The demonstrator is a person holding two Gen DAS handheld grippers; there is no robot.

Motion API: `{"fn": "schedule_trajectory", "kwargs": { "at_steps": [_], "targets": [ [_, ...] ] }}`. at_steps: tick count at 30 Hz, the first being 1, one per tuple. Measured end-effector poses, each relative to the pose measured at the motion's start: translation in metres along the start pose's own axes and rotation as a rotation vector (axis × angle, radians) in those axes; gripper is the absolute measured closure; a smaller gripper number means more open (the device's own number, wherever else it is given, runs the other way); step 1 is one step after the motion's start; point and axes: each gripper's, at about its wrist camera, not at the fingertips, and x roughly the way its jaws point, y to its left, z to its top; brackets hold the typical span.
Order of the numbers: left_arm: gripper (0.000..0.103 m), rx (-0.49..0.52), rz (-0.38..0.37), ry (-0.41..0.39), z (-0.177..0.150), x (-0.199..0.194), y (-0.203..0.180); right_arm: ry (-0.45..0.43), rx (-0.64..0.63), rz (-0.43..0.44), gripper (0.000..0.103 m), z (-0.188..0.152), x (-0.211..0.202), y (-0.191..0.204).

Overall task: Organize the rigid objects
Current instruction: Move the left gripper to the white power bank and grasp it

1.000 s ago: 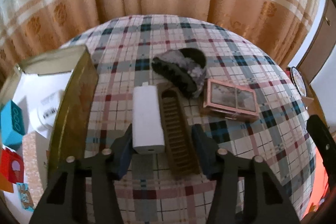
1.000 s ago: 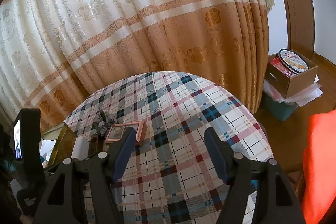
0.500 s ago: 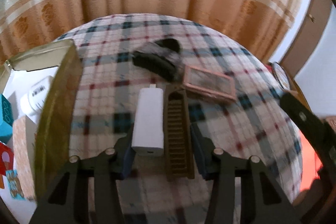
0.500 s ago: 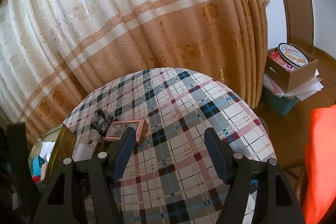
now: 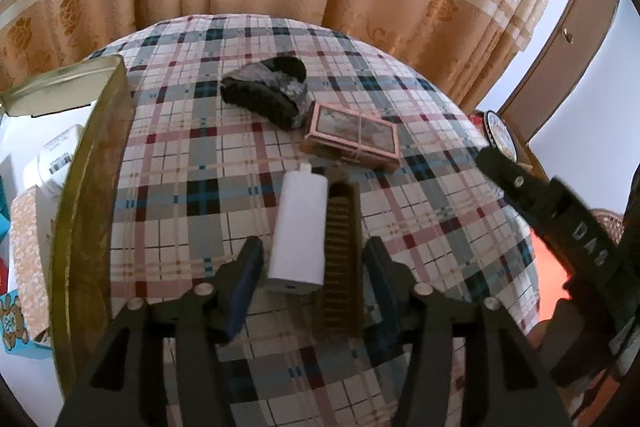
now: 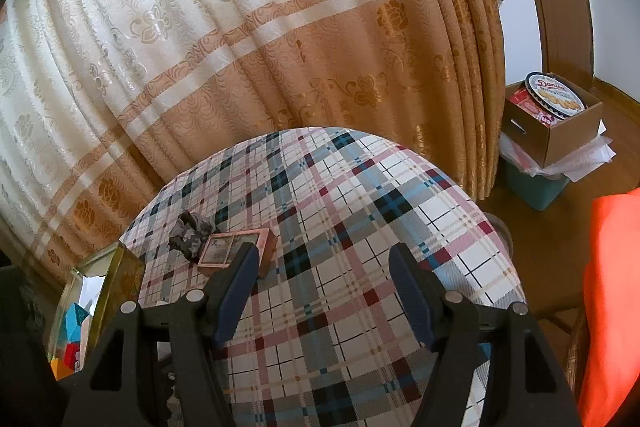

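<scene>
Our left gripper, jaws open, straddles both power bank and comb; closing risks pinching both. Right gripper idles open.

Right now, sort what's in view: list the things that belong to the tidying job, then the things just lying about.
Job:
- white power bank
- brown comb
- pink case
- dark hair claw
- gold tin, open, already holding boxes
- left gripper, open around power bank and comb

Lying about:
- curtain
- cardboard box with cookie tin on the floor
- plaid tablecloth
</scene>
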Motion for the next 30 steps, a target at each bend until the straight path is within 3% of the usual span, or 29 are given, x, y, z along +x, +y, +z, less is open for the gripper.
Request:
{"fn": "schedule_trajectory", "kwargs": {
  "at_steps": [3,6,8,9,13,19,21,26,29,30],
  "targets": [
    [0.038,0.021,0.032,-0.047,0.003,-0.009,-0.003,0.001,0.003,0.002,0.033,0.0,0.0,-0.001],
    [0.038,0.035,0.078,-0.061,0.01,-0.007,-0.002,0.0,0.001,0.002,0.033,0.0,0.0,-0.001],
    [0.046,0.021,0.097,-0.044,0.013,-0.001,0.002,-0.002,0.001,0.004,0.033,0.0,0.0,-0.002],
    [0.059,0.013,0.097,-0.031,0.014,0.004,0.005,-0.003,0.003,0.004,0.033,0.001,0.0,-0.002],
    [0.07,-0.026,0.033,-0.014,0.017,0.01,0.013,0.004,0.004,0.005,0.033,0.001,0.001,-0.001],
    [0.068,-0.063,-0.034,-0.012,0.017,0.014,0.018,0.008,0.001,0.0,0.033,0.0,0.002,0.0],
    [0.059,-0.08,-0.013,0.005,0.017,0.014,0.02,0.012,0.002,-0.002,0.033,0.0,0.002,0.0],
    [0.059,-0.07,0.06,0.01,0.012,0.003,0.026,0.013,0.004,-0.006,0.033,0.0,0.004,0.0],
    [0.066,-0.04,0.09,-0.001,0.011,0.002,0.024,0.014,0.0,-0.009,0.033,0.0,0.004,0.0],
    [0.075,-0.039,0.087,-0.001,0.011,0.001,0.023,0.015,-0.001,-0.008,0.033,0.0,0.005,0.001]
  ]
}}
